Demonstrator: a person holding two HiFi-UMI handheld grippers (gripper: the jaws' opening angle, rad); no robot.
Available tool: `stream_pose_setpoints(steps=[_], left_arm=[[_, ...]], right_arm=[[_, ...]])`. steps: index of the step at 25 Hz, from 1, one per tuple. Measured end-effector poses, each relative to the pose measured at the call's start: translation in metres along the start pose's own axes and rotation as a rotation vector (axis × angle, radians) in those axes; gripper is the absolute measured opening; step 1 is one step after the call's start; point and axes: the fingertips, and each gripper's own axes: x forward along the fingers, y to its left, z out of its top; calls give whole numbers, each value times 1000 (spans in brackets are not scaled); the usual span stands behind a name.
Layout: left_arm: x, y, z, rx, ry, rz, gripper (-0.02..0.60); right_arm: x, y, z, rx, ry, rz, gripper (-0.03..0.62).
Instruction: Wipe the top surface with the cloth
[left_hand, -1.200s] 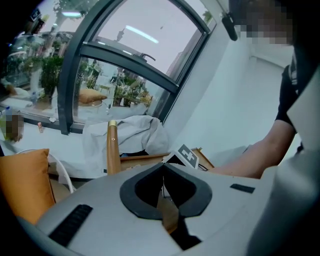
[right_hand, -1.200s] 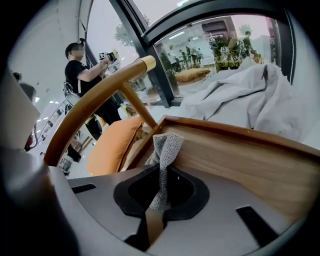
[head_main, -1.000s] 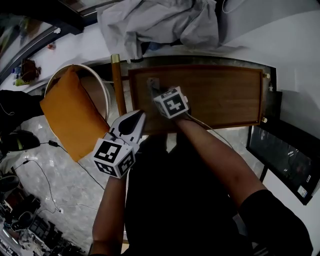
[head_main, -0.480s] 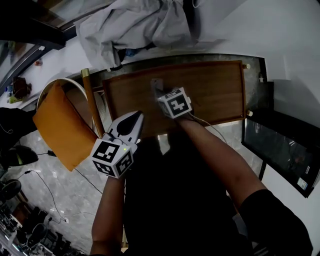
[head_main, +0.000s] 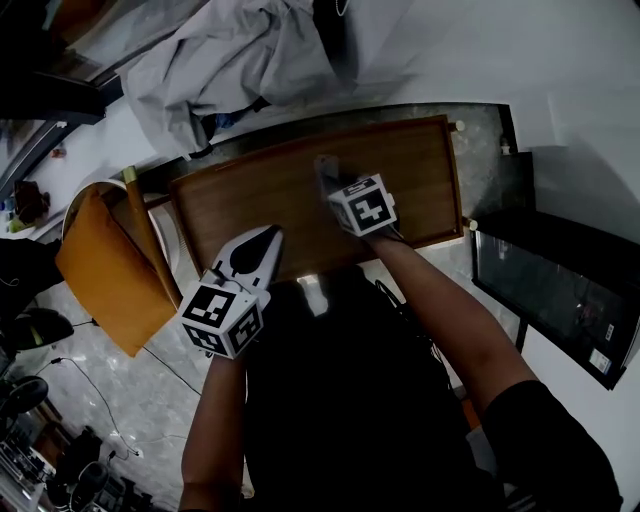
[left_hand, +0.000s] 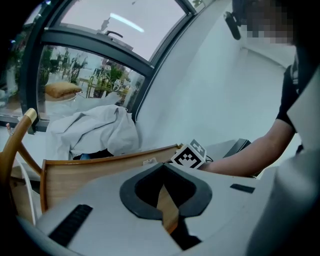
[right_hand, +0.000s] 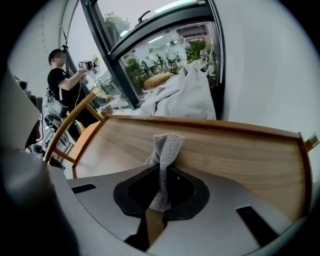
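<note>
1. Since a second ago the right gripper (head_main: 333, 186) has slid along the table (head_main: 240, 205), from near its left end to just right of the middle. The whole table now sits further left and more tilted in the head view.
2. The right forearm reaches out straight from the lower right, over the table's near edge, with the marker cube facing up.
3. The right gripper's (right_hand: 161, 172) jaws are clamped on the grey cloth (right_hand: 167, 145). The cloth sticks out past the tips and bunches on the wood, about midway between the near and far edges (head_main: 325, 170).
4. The left forearm comes straight up from the bottom of the head view. The left gripper (head_main: 264, 238) hovers over the near edge toward the left end, well apart from the cloth.
5. The left gripper's (left_hand: 162, 167) jaws are pressed together with nothing between them.
6. Bare wood runs on to the right edge and back to the left corner.
7. A chair (head_main: 100, 265) with an orange cushion stands off the left end, crumpled sheets (head_main: 250, 50) lie past the far edge, and a dark panel (head_main: 560, 290) stands to the right.
</note>
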Motion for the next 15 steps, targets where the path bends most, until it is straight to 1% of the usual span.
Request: stream_pose_setpoints(steps=[9, 15], left_arm=[[43, -35, 5, 24, 19, -53, 12], [58, -51, -1, 36, 41, -79, 12]], right_arm=[[-44, -94, -25, 15, -11, -108, 34], [-75, -150, -43, 74, -6, -196, 34]])
